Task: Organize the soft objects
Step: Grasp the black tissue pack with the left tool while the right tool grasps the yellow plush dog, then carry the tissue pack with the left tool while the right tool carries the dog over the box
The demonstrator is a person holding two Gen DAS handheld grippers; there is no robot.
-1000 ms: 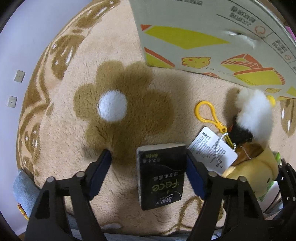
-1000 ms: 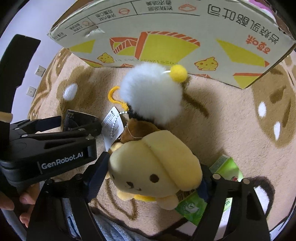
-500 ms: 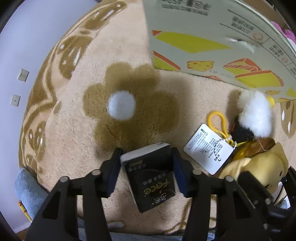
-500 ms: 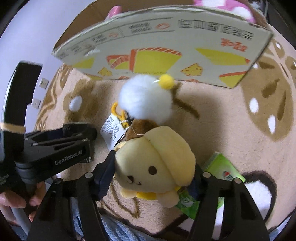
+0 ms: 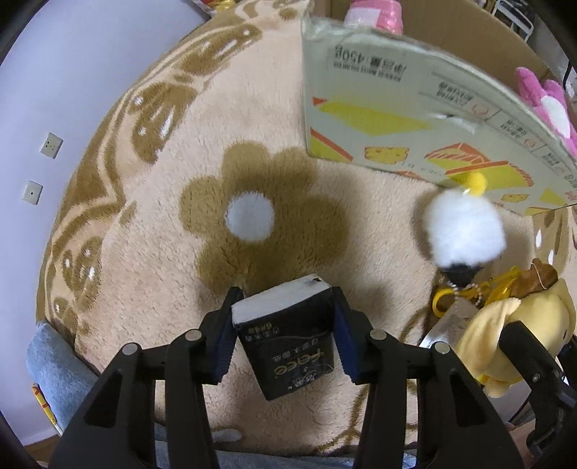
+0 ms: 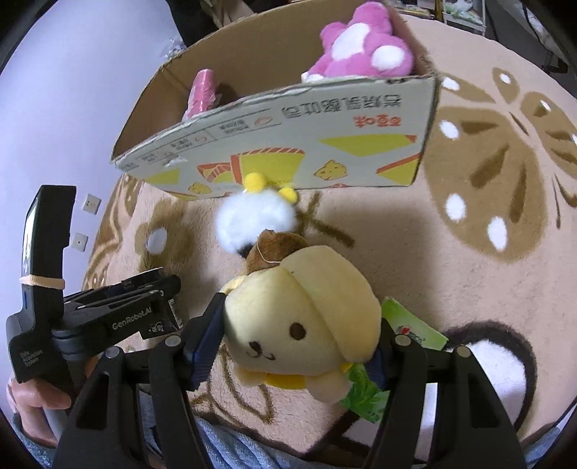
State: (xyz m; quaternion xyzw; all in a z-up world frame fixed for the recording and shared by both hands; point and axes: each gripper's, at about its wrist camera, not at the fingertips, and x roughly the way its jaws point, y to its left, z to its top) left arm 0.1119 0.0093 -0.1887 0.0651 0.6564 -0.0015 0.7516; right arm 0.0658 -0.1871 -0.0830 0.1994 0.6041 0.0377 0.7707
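1. Left wrist view: the left gripper (image 5: 283, 330) has its fingers (image 5: 225, 339) clamped on the two sides of a black tissue pack (image 5: 290, 337), held a little above the fuzzy flower rug (image 5: 151, 223). The pack looks light and squashy, so a side pinch like this should hold it. To the right hangs a white pom-pom (image 5: 463, 225) with a yellow clip (image 5: 441, 301). Behind it stands the cardboard box (image 5: 404, 119), with something pink (image 5: 375, 16) inside.

2. Right wrist view: the right gripper (image 6: 294, 332) has its fingers (image 6: 205, 341) pressed on both sides of a yellow dog plush (image 6: 299, 317), lifted off the rug (image 6: 487, 216). It looks soft and light, and the round head is a good place to squeeze. The pom-pom (image 6: 256, 220) dangles from it and may swing. A green packet (image 6: 411, 330) lies under it. The box (image 6: 288, 144) is open on top and holds a pink plush (image 6: 364, 45) and a pink roll (image 6: 202, 90). There looks to be room for more.
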